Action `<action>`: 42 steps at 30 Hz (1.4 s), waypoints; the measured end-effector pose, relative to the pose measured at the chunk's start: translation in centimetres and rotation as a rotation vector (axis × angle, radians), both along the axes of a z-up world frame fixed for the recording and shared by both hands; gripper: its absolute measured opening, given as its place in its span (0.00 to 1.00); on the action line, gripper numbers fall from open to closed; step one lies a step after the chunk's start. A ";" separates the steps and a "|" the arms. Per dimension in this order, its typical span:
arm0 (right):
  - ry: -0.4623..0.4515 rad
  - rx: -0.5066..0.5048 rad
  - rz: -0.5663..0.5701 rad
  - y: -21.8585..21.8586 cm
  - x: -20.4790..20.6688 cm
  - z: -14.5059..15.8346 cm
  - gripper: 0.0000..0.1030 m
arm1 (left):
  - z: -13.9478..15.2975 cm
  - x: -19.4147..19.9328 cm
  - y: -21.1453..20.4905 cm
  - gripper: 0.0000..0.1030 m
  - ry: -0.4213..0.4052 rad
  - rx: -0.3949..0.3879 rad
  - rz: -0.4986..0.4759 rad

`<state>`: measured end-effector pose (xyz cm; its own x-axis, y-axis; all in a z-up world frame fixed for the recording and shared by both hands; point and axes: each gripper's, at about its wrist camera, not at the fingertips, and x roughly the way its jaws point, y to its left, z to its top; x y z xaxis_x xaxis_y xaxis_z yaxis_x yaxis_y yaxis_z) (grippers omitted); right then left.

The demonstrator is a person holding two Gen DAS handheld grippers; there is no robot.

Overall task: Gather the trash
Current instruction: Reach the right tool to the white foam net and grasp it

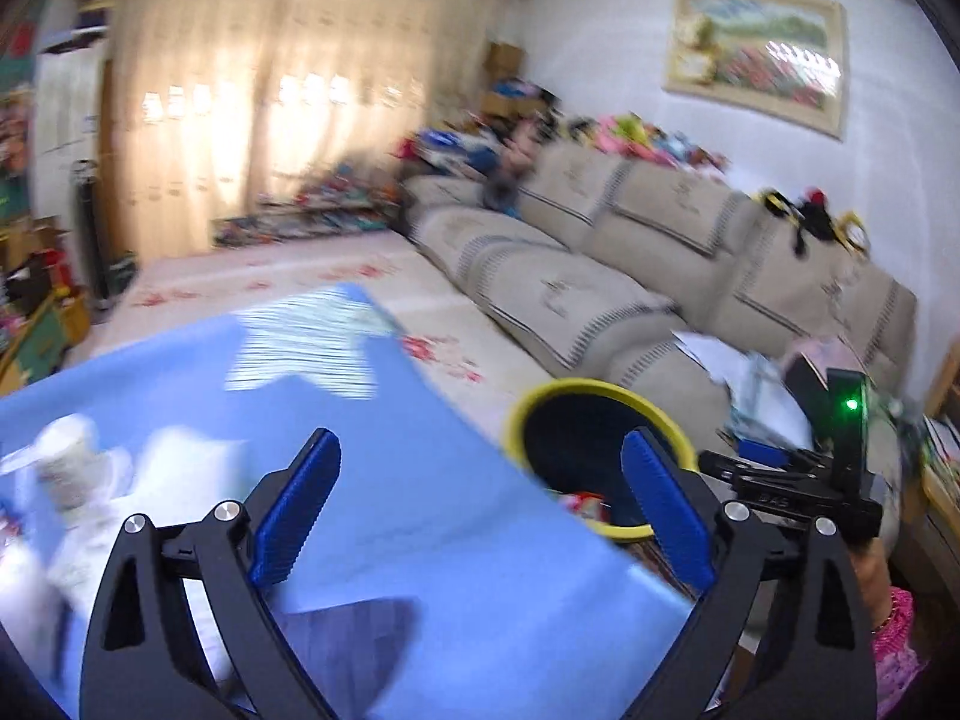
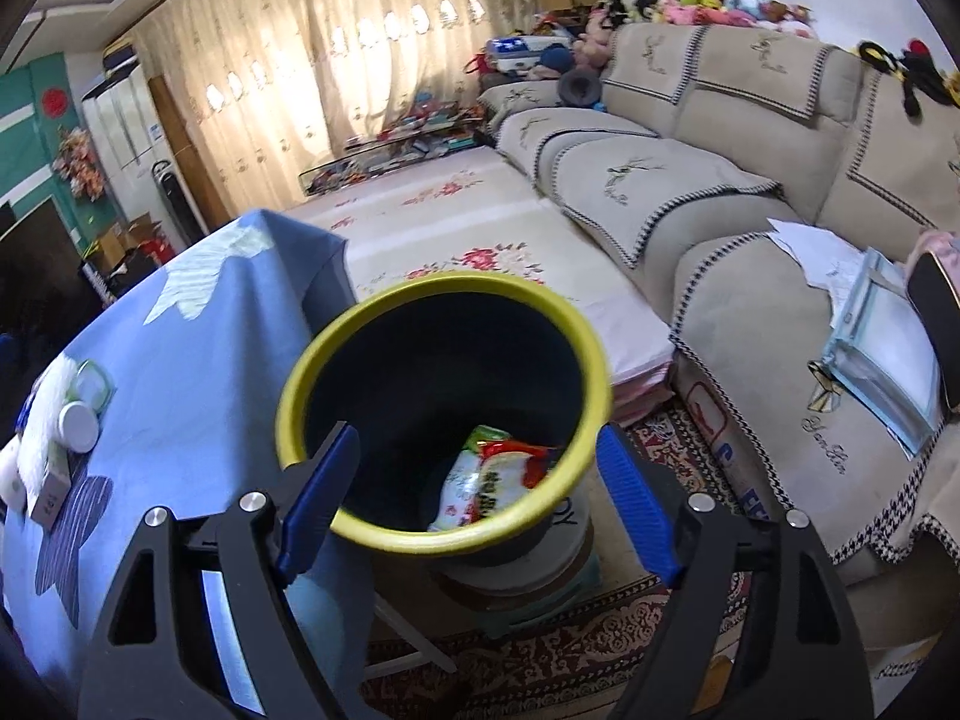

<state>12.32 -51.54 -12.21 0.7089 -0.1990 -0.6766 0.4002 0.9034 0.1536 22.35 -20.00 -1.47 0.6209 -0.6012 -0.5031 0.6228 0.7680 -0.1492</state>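
Note:
A black bin with a yellow rim (image 2: pixel 444 414) stands on a low round stack beside the table with the blue cloth (image 2: pixel 198 348). A red, white and green snack wrapper (image 2: pixel 492 480) lies inside it. My right gripper (image 2: pixel 477 438) hangs open just above the bin's near rim, and its blue pads press on nothing. In the blurred left wrist view my left gripper (image 1: pixel 480 444) is wide open and empty over the table's right edge (image 1: pixel 420 480). There the bin (image 1: pixel 591 456) sits just behind its right finger. Blurred white items (image 1: pixel 72 468) lie on the cloth at the left.
On the cloth's left side are a white capped bottle (image 2: pixel 78 420), a wipes pack (image 2: pixel 93 387) and a small box (image 2: pixel 51 492). A beige sofa (image 2: pixel 750 192) with papers runs along the right. A patterned rug (image 2: pixel 570 648) lies under the bin. A pink sleeve (image 1: pixel 894 642) shows at the lower right.

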 end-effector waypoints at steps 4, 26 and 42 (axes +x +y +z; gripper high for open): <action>-0.009 -0.016 0.064 3.3 1.6 1.0 0.77 | 0.3 -0.5 7.4 0.94 -0.065 0.002 0.157; -0.022 -0.034 0.557 30.5 14.9 3.8 0.78 | -3.1 -2.0 24.5 0.95 -0.248 0.003 0.614; -0.010 -0.017 0.549 32.0 15.9 2.9 0.12 | -3.3 -2.3 28.1 0.95 -0.196 -0.112 0.691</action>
